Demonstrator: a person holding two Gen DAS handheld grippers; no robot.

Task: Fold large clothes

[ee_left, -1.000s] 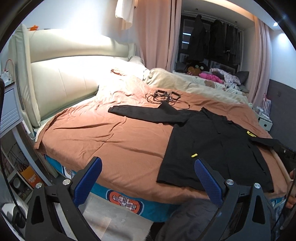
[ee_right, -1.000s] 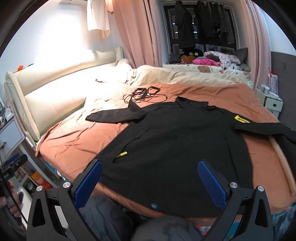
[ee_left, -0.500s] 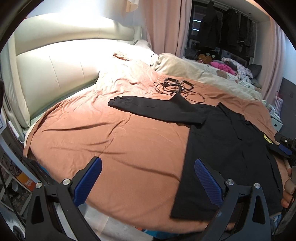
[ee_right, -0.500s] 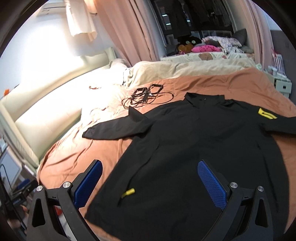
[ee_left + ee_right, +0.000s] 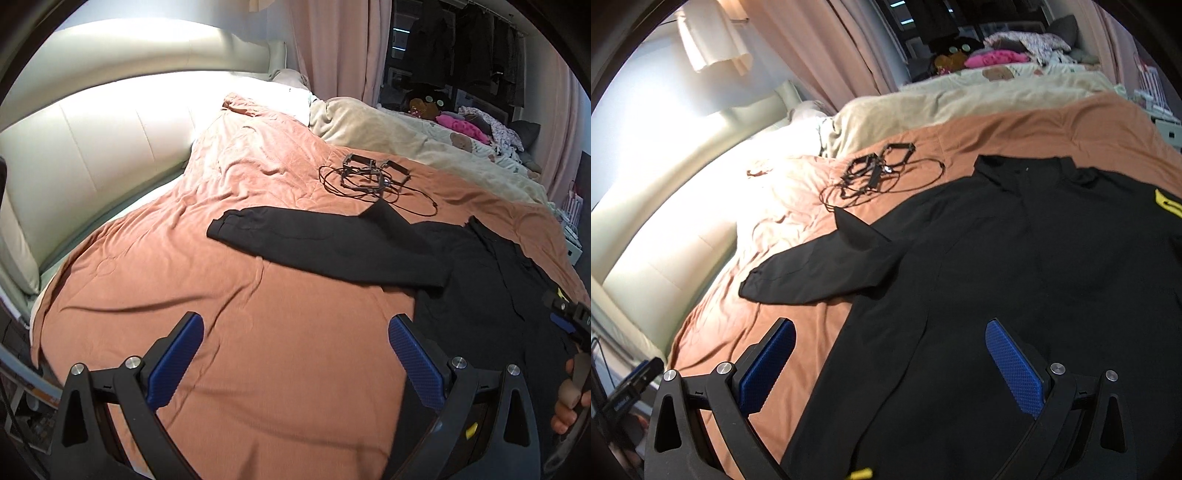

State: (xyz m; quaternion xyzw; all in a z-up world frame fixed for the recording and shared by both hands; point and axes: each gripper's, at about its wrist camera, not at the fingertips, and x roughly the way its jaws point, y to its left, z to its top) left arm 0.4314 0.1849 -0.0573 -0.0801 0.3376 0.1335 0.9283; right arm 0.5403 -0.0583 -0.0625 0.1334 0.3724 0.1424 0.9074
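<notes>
The bed's rust-orange cover [image 5: 229, 306] filled both views, with a cream headboard [image 5: 103, 136] behind and a tangle of black cable [image 5: 373, 181] lying near the pillows. Your black jacket [image 5: 1015, 266] lay spread flat on the cover, one sleeve [image 5: 325, 243] stretched out toward the headboard. Your left gripper [image 5: 295, 347] hovered above bare cover beside the jacket's edge, jaws wide apart and holding nothing. Your right gripper [image 5: 890, 354] hung over the jacket's body, also spread wide, gripping nothing.
</notes>
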